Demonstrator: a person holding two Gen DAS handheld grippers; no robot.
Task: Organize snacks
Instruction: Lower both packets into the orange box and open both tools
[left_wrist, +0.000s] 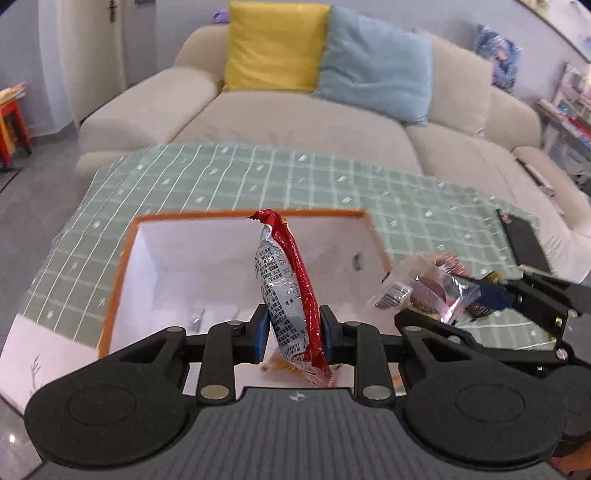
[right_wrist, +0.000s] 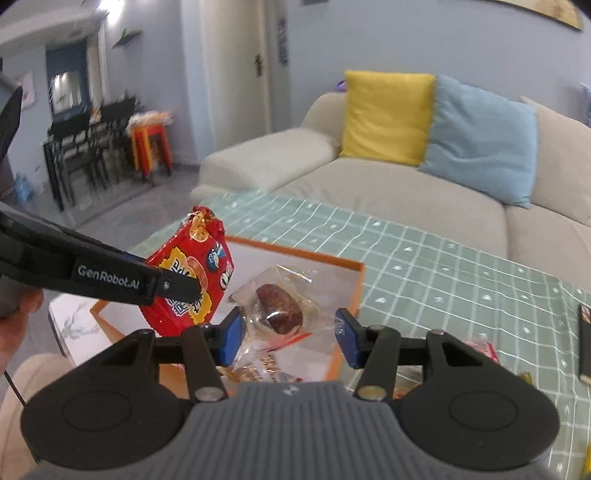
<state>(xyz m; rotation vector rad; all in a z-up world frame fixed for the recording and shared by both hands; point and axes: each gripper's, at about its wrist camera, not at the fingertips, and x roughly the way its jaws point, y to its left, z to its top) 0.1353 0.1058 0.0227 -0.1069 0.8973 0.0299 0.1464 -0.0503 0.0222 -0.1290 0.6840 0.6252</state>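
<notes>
Snack packet (left_wrist: 291, 295), red with a silver back, stands clamped in the left gripper (left_wrist: 293, 332) marked "GenRobot.AI", above an orange-rimmed box (left_wrist: 122, 258). Right gripper (right_wrist: 290, 332) pinches a clear-wrapped brown snack (right_wrist: 279, 302). Beyond: checked surface (left_wrist: 258, 177), sofa (left_wrist: 295, 118).

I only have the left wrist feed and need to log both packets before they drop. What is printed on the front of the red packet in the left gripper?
Observer: In the right wrist view the red packet has a red front with yellow patches and cartoon badges; your view shows only its silver back and edge.
Operator: And what is in the clear wrapper on my right?
Observer: The right gripper holds the clear wrapper, with a dark reddish-brown piece inside.
Operator: Is anything in the box below it?
Observer: Yes, more wrapped snacks lie in the orange-rimmed box, near its closer end.
</notes>
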